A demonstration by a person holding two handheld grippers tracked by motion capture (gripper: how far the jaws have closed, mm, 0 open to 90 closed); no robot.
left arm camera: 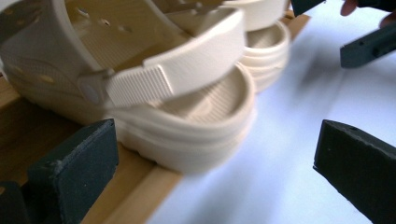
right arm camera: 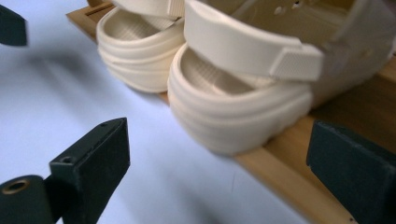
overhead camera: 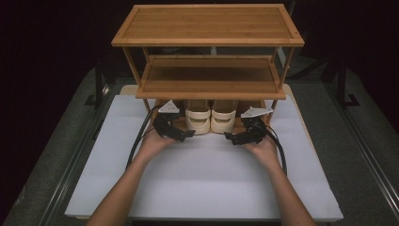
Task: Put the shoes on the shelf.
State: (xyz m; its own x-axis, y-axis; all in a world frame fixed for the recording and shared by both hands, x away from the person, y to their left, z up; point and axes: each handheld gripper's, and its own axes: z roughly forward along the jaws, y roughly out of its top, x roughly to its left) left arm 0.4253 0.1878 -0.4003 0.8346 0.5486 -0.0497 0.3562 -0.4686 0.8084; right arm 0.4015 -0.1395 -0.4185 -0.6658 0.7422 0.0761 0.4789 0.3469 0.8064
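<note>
left gripper (overhead camera: 187, 135): jaws wide, empty, beside left clog (overhead camera: 197, 122) | right gripper (overhead camera: 231, 137): jaws wide, empty, beside right clog (overhead camera: 223, 121) | clogs: heels over rack (overhead camera: 209, 89) bottom shelf's front edge

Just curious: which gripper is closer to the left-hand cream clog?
Left. The left gripper sits open just beside the left clog; the right gripper is beyond the right clog.

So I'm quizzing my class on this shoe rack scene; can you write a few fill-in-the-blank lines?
1. The two clogs sit on the rack's ____ shelf.
2. The clogs' colour is ____.
3. Both the left tongs and the right tongs are ____, gripping nothing.
4. The clogs' heels stick out over the ____ mat.

Missing words: bottom; cream; open; white
</note>
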